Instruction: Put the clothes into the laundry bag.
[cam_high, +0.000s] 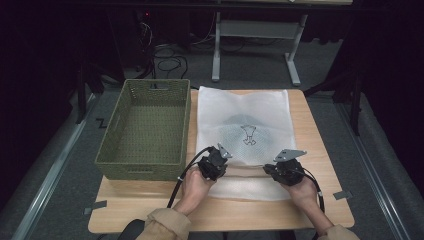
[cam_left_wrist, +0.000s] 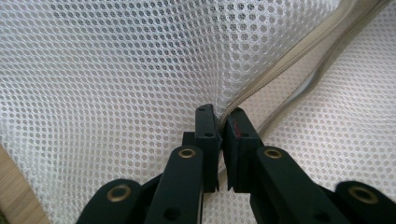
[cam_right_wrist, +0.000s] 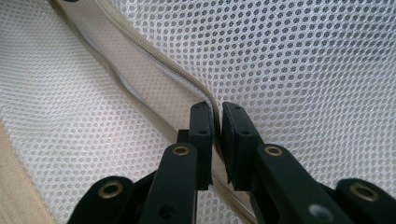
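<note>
A white mesh bag (cam_high: 242, 117) lies flat on the wooden table, with a dark garment showing faintly through it. My left gripper (cam_high: 216, 161) is at the bag's near edge on the left, my right gripper (cam_high: 285, 165) at the same edge on the right. In the left gripper view the jaws pinch the beige zipper edge (cam_left_wrist: 261, 81) of the mesh bag (cam_left_wrist: 116, 70), left gripper (cam_left_wrist: 219, 116) shut on it. In the right gripper view the right gripper (cam_right_wrist: 217, 112) is likewise shut on the zipper edge (cam_right_wrist: 154, 60) of the mesh bag (cam_right_wrist: 303, 60).
A green woven basket (cam_high: 145, 162) stands empty at the table's left side, beside the bag. Bare table (cam_high: 240, 212) lies in front of the bag, by the person's forearms. A white desk frame (cam_high: 295, 65) stands on the floor beyond the table.
</note>
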